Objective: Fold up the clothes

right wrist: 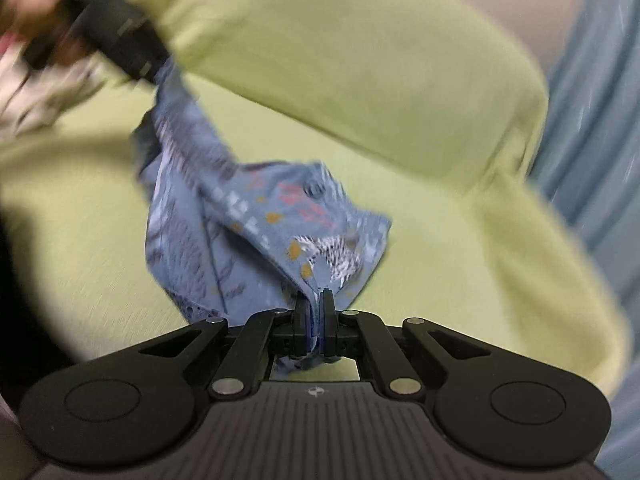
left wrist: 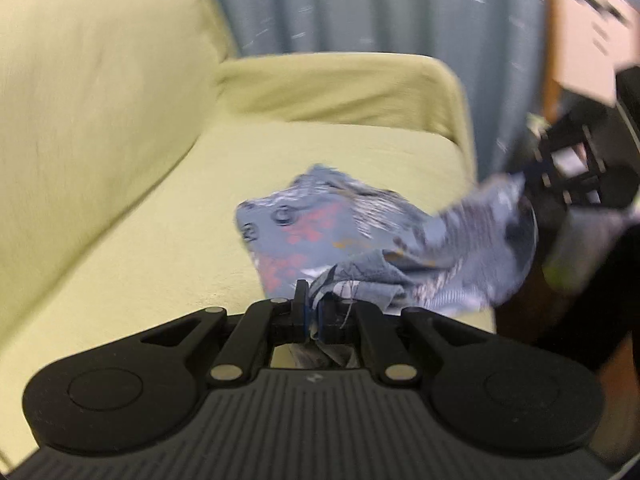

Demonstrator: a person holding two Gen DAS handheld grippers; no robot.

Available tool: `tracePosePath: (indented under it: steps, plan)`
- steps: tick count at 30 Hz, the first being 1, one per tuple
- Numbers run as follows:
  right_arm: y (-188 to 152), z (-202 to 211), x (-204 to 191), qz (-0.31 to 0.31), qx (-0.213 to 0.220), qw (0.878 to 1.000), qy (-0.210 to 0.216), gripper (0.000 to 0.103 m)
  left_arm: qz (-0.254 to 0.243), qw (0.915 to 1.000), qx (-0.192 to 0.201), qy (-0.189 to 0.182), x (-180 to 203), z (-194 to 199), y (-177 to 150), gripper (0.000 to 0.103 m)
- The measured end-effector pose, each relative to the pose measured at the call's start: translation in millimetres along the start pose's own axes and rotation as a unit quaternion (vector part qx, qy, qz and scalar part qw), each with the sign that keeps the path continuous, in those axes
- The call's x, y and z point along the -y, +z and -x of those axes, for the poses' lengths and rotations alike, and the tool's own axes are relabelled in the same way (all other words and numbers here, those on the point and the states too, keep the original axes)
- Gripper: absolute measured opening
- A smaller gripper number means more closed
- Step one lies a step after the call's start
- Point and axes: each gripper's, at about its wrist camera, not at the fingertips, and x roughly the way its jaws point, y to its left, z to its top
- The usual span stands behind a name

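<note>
A small blue garment with red, yellow and white prints hangs in the air, stretched between two grippers above a yellow-green sofa. It sags in the middle and does not lie flat on the seat.

In the left wrist view, the left gripper has its two black fingers pressed tight together, and a bit of the blue cloth is pinched between them. Some of the cloth also hangs down behind the fingers. The rest of the garment runs away to the right, where the right gripper holds its far end. That part is blurry. Far behind the sofa hangs a blue-grey curtain, and a brown cardboard box sits at the far right.

In the right wrist view, the right gripper is also closed tight on an edge of the garment. The cloth goes up and to the left to the left gripper, which is blurry and dark. A hand holds that gripper at the top left corner. The sofa seat lies under the garment, and the sofa's back cushion is on the far side. The curtain shows at the right edge.
</note>
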Motion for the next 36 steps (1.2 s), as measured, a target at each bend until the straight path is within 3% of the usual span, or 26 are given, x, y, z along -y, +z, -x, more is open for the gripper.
tracePosePath:
  steps: [2,4,7,8,10,12,14,17,20,25,28,31,33,34,35,36]
  plan:
    - [-3,-32,34,-0.093,-0.017,0.995,0.043,0.002,0.046,0.9987,-0.024,0.000,-17,-34,3,0.002]
    - [-15,-55,62,-0.193,-0.021,0.978,0.075,0.009,0.089,0.9952,-0.040,-0.005,-33,-59,1,0.002]
    - [-41,-74,95,-0.333,0.003,0.938,0.101,0.028,0.164,0.9843,-0.062,-0.018,-57,-91,-8,0.004]
    - [-52,-73,99,-0.370,0.024,0.923,0.104,0.029,0.189,0.9801,-0.057,-0.025,-63,-95,-11,0.004]
    - [-69,-72,101,-0.419,0.062,0.900,0.105,0.031,0.226,0.9722,-0.048,-0.036,-72,-99,-15,0.004]
    - [-82,-70,96,-0.450,0.095,0.882,0.102,0.031,0.235,0.9703,-0.046,-0.031,-71,-99,-15,0.004]
    - [-89,-59,85,-0.459,0.115,0.876,0.097,0.031,0.248,0.9677,-0.043,-0.019,-67,-98,-16,0.004]
    - [-93,-37,72,-0.456,0.143,0.873,0.092,0.031,0.267,0.9632,-0.033,0.007,-59,-94,-15,0.004]
    - [-99,-12,64,-0.447,0.163,0.875,0.086,0.033,0.255,0.9655,-0.040,0.034,-49,-93,-11,0.005]
    - [-106,-9,49,-0.423,0.143,0.885,0.130,0.037,0.265,0.9614,-0.026,0.068,-38,-84,-7,0.004]
    - [-94,-19,46,-0.402,0.141,0.894,0.137,0.037,0.260,0.9628,-0.024,0.070,-37,-85,-11,0.005]
    - [-83,-31,41,-0.385,0.121,0.904,0.139,0.037,0.284,0.9576,-0.014,0.048,-46,-90,-21,0.005]
    - [-77,-36,38,-0.374,0.107,0.912,0.132,0.031,0.303,0.9526,-0.003,0.030,-53,-90,-26,0.005]
    - [-75,-37,36,-0.369,0.101,0.915,0.130,0.012,0.308,0.9512,0.001,0.022,-55,-90,-28,0.005]
    - [-73,-38,35,-0.367,0.099,0.916,0.127,0.002,0.310,0.9508,0.003,0.016,-57,-90,-29,0.006]
    - [-74,-37,37,-0.372,0.104,0.914,0.123,0.002,0.313,0.9496,0.005,0.009,-60,-90,-31,0.006]
